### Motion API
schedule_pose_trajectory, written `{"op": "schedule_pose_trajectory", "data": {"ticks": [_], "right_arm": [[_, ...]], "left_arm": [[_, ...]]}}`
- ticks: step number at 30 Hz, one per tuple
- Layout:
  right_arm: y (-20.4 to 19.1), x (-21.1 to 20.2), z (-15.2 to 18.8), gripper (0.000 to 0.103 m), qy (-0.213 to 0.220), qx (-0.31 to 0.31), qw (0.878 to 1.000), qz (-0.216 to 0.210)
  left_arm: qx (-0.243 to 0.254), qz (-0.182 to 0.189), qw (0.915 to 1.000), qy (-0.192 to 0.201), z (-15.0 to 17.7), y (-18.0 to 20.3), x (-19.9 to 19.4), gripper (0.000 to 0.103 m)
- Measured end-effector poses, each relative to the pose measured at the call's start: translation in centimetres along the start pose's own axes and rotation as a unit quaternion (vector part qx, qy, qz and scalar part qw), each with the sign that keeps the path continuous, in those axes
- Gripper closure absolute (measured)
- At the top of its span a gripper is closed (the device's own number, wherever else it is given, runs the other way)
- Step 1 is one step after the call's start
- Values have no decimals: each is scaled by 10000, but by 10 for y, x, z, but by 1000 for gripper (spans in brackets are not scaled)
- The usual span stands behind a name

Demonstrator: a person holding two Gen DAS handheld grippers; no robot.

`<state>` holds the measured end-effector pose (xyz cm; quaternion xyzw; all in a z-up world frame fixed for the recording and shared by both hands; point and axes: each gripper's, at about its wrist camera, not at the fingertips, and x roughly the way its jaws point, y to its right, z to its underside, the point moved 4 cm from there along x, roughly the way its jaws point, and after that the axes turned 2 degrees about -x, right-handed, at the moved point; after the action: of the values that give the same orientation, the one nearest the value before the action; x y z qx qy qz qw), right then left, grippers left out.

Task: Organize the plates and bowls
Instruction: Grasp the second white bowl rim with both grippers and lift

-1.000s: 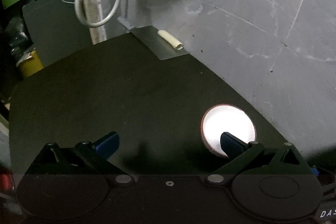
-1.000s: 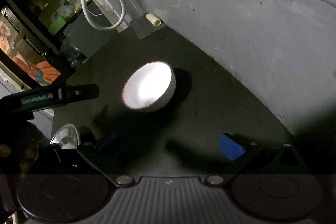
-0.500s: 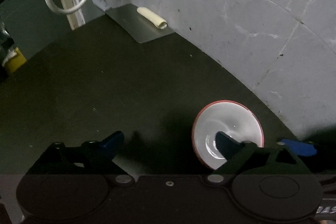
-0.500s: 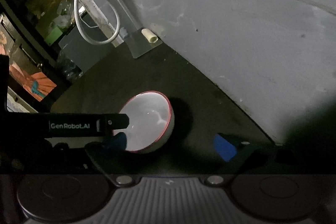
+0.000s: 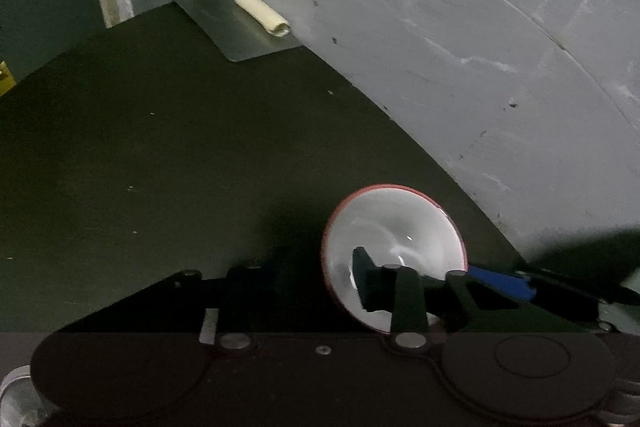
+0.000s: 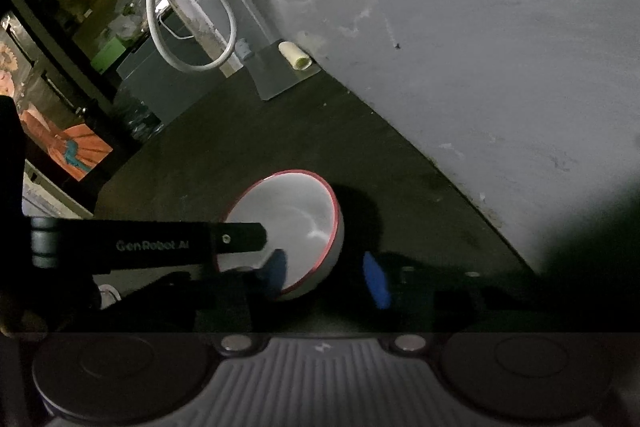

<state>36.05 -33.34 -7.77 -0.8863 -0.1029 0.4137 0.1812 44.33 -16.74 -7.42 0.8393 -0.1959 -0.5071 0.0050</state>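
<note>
One white ceramic bowl with a red rim (image 5: 394, 227) is standing on the dark table (image 5: 160, 167), at five o'clock in the left view. Both grippers are closing on its rim from opposite sides: the left gripper (image 5: 320, 283) narrow, the right gripper (image 6: 326, 273) half open, each with one finger inside. "GenRobot.AI" is printed on the left one.

Bowl (image 5: 394, 223) on table (image 5: 160, 163) near wall (image 5: 460, 27); tube (image 5: 262, 9) far behind
</note>
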Motion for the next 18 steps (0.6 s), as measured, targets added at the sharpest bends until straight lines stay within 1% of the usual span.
{"op": "schedule_pose_trajectory", "data": {"ticks": [3,6,8,11,18], "right_arm": [[0,2,-1,63,-56,2,10000,-48],[-1,4,-1,66,-118,13,9999,-116],[-2,3,0,72,-132,21,9998,-119],[-1,1,2,76,-172,51,9997,-151],[-13,-16,7,77,-115,-96,9997,-210]], "left_arm": [[-15,43,10000,-33,0,3,1,89],[-26,34,10000,-28,0,4,0,91],[-41,28,10000,-30,1,5,-2,91],[-86,33,10000,3,4,4,-7,92],[-218,97,9996,156,14,3,-28,92]]}}
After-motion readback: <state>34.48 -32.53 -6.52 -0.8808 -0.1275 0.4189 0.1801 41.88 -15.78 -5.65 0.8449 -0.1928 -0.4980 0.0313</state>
